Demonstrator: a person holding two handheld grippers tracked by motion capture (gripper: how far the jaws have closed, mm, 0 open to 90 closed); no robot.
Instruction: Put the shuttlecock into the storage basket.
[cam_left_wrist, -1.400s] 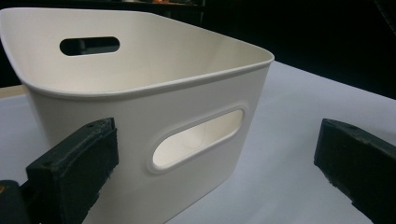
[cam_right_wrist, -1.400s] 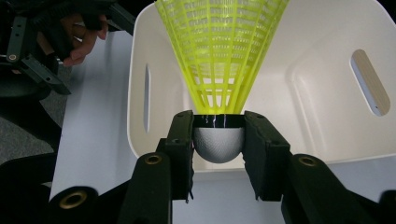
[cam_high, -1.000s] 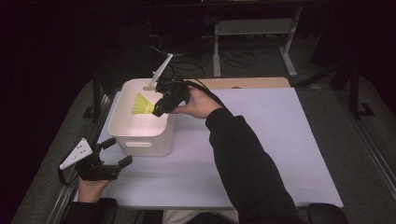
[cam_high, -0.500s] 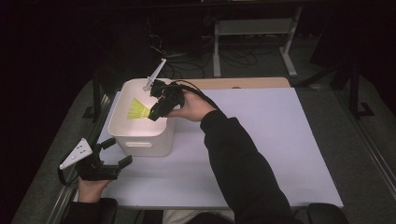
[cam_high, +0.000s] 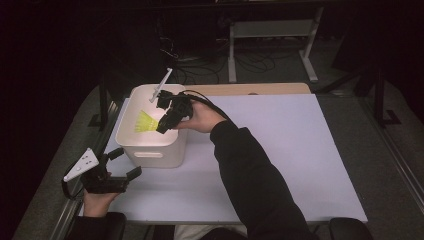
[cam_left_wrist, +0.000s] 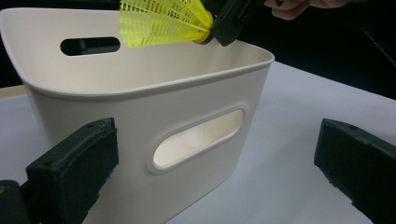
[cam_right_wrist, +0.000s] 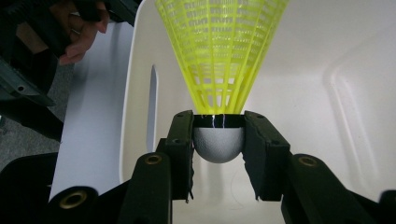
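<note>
step: dropping the shuttlecock (cam_right_wrist: 219, 65) into the white bin (cam_high: 150, 152), judged from the pose
right gripper (cam_high: 165, 122): over the bin's opening, tilted down toward the inside; fingers (cam_right_wrist: 182, 140) clenched on the shuttlecock's white cork, one pad each side
shuttlecock: yellow plastic skirt, held above the bin's interior, skirt pointing away from the gripper toward the far wall; not touching wall or floor as far as I can tell
left gripper (cam_high: 107, 177): parked on the tabletop (cam_high: 280, 150) just in front of the bin, fingers (cam_left_wrist: 74, 168) released, nothing between them; the bin's handle slot is straight ahead in the left gripper view
bin: upright on the tabletop, left part; inside looks bare from the right gripper view
how to do it well: get the cork past the rim and over the middle of the bin before letting go; go lower so it doesn't bounce out; keep the skirt clear of the wall; open the fingers fully, then lift straight up so the pads don't drag the cork back out
risk: light thing, may cling to a pad or tip over the rim if let go too near the edge
</note>
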